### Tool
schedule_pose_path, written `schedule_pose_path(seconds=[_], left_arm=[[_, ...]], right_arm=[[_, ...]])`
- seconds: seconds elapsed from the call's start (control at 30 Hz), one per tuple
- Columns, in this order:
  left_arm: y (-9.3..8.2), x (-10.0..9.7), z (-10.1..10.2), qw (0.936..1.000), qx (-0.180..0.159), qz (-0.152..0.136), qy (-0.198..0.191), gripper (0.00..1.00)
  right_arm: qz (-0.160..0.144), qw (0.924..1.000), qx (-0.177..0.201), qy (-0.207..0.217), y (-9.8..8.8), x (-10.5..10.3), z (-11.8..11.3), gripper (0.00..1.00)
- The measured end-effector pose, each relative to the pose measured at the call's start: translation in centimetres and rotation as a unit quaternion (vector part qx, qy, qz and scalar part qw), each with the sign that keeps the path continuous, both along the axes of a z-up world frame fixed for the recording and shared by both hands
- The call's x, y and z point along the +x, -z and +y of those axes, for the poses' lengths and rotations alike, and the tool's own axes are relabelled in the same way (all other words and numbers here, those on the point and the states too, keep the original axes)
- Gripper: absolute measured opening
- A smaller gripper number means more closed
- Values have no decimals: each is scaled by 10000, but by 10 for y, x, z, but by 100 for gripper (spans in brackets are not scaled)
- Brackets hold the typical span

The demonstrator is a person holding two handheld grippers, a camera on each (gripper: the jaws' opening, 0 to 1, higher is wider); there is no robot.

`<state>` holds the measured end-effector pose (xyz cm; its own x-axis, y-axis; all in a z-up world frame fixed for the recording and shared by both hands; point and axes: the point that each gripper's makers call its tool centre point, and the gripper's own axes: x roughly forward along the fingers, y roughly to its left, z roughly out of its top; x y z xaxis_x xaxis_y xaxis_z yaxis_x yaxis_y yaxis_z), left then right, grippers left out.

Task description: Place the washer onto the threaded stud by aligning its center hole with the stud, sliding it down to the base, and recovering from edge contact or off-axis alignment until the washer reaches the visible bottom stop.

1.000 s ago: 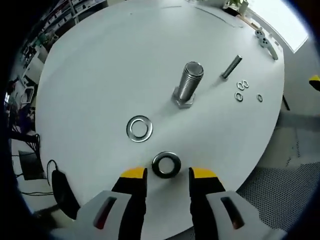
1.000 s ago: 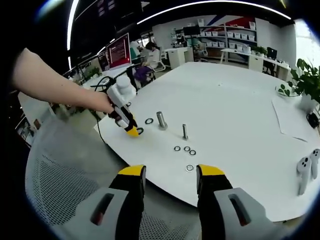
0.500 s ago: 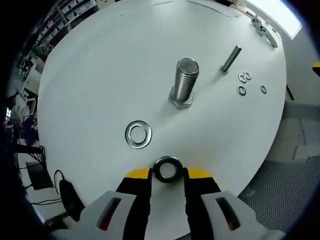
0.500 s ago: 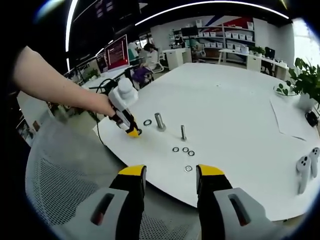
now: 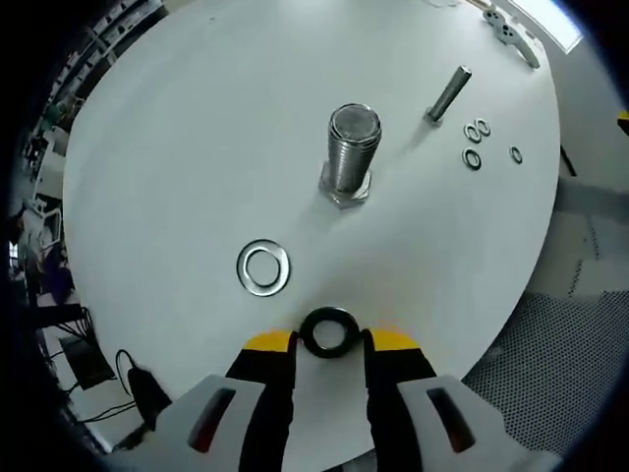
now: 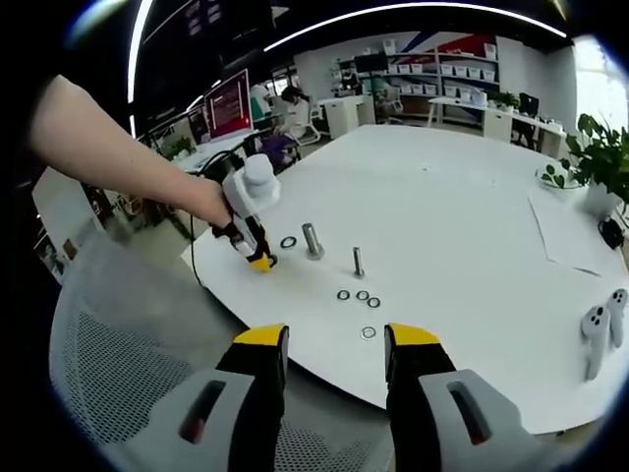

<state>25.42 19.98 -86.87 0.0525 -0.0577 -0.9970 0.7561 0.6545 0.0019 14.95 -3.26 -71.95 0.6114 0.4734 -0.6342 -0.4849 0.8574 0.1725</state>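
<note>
Washer, dark, lies flat on the table near its edge, between the left gripper tips, jaws closed against its rim. Stud stands well apart. Right gripper gapes, holding nothing. Risk: a thin-edge pinch lets it slip or tilt off-axis.

dark washer, silver stud, white table, yellow-tipped left gripper

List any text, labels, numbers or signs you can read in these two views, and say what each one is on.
None can be read.
Red screen in the right gripper view: it carries pale lines that may be text, too small and blurred to read.
Large threaded stud, dark washer, silver washer and white table: no markings visible.
</note>
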Motion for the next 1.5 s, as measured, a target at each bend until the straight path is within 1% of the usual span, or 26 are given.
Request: schedule_pose_path(seconds=[0.3,0.4,0.57,0.73,0.83,0.93,1.0,1.17,1.3,1.4,1.5], left_arm=[[0,0,1,10000,-14,24,-60,25],[-1,1,2,9999,-49,-21,-119,23],[-1,1,2,9999,-115,-66,-93,22],[-1,1,1,9999,-70,-78,-66,21],[-2,0,1,9997,-155,-184,19,21],[-2,1,2,9995,-247,-208,34,21],[-2,2,1,9994,-268,-192,42,20],[-1,3,0,9998,-161,-74,111,20],[-2,2,1,9998,-158,-79,64,20],[-3,3,2,9997,-223,-63,97,20],[-3,3,2,9995,-325,-14,-21,20]], right_arm=[[10,10000,-15,10,0,0,0,41],[10,10000,-22,13,1,0,-1,41],[8,10000,-47,0,1,-1,-1,41],[11,10000,-53,14,1,-1,-1,41],[11,10000,-60,12,1,-1,-1,41],[5,10000,-48,25,1,0,-2,41],[7,10000,-48,18,1,0,-1,41],[-1,10000,-48,11,1,0,-1,41],[2,10000,-40,41,1,0,-3,41],[8,10000,-49,22,1,0,-2,41],[22,10000,-63,7,2,0,-2,41]])
